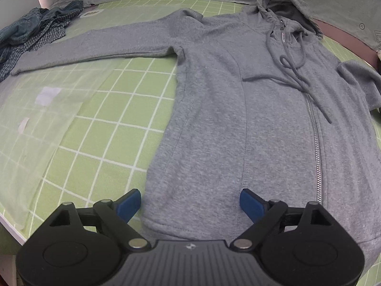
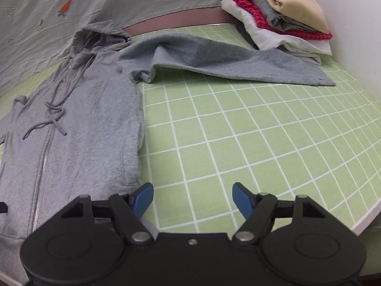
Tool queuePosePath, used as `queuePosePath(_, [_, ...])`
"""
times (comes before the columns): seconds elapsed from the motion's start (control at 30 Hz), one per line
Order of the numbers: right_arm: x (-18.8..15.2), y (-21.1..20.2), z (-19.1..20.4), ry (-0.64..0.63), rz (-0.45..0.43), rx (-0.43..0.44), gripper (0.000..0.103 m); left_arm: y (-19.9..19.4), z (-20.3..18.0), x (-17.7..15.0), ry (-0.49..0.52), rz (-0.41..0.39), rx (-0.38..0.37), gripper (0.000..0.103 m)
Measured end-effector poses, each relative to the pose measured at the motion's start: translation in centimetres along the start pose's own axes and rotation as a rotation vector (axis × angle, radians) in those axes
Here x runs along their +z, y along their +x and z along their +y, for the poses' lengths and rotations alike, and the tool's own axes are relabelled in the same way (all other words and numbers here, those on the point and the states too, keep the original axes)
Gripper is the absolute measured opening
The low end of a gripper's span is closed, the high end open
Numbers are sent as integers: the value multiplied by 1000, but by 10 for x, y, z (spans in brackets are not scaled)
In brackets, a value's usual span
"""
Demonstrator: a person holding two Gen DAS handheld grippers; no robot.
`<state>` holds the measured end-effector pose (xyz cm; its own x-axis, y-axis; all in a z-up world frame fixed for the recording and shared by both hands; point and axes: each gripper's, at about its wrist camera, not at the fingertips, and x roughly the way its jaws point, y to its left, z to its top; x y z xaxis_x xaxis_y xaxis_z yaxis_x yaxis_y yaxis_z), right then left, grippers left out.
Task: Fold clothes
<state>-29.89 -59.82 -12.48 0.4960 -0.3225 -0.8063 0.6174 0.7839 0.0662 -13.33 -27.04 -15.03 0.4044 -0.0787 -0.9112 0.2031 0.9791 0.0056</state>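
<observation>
The grey hoodie (image 1: pixel 238 119) lies flat, zipped, sleeves spread on the green grid mat (image 2: pixel 238 131). Both the left gripper (image 1: pixel 190 205) and right gripper (image 2: pixel 193 199) stand spread, holding nothing, at its near hem corners. Judged step: pre-fold; next, pinch a sleeve or side edge.

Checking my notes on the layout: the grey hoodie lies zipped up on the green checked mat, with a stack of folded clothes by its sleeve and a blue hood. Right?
Not quite: the hood is grey, like the rest of the hoodie. The right wrist view shows it. The mat and stack of folded clothes are as you say.
</observation>
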Motion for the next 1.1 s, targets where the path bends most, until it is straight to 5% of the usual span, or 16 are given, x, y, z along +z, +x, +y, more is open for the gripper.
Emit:
queuePosePath(0.1, [-2, 2, 10, -34, 21, 86, 60, 3, -3, -2, 13, 6, 7, 100])
queuePosePath(0.33, [-10, 3, 30, -92, 62, 171, 55, 5, 3, 0, -15, 26, 0, 103])
queuePosePath(0.53, [-15, 8, 42, -180, 95, 135, 51, 2, 3, -2, -17, 16, 6, 103])
queuePosePath(0.7, [-16, 4, 48, -214, 104, 173, 6, 0, 5, -2, -4, 16, -1, 103])
queuePosePath(1.1, [-41, -27, 14, -125, 176, 40, 2, -1, 8, -4, 25, -9, -16, 103])
